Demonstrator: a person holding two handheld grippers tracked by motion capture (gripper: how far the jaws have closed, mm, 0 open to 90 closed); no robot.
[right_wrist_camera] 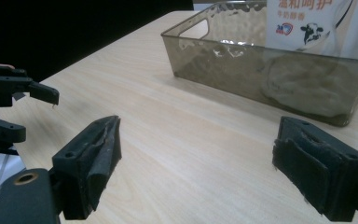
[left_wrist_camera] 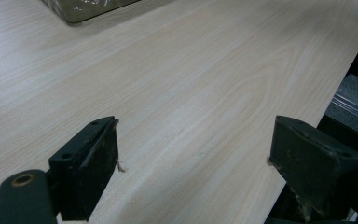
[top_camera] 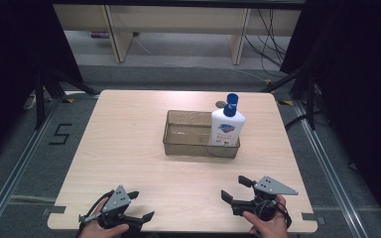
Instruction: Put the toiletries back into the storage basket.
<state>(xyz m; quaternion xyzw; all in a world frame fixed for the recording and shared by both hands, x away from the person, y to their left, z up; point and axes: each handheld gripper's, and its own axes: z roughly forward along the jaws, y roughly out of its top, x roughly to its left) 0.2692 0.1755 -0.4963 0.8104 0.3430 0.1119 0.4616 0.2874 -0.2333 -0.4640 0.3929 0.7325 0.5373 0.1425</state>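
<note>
A clear smoky plastic bin sits at the middle of the wooden table. A white bottle with a blue cap stands upright inside the bin's right end. My left gripper rests open near the table's front left edge, with nothing between its jaws. My right gripper is open at the front right, also holding nothing. In the left gripper view, the left gripper hovers over bare wood, with the bin's corner far ahead. In the right gripper view, the right gripper faces the bin and the bottle. The left gripper is off to the side there.
The pale wooden table has wide bare wood around the bin. A small round grey object lies just behind the bin's far right corner. Dark curtains flank the table, and metal floor rails run along both sides.
</note>
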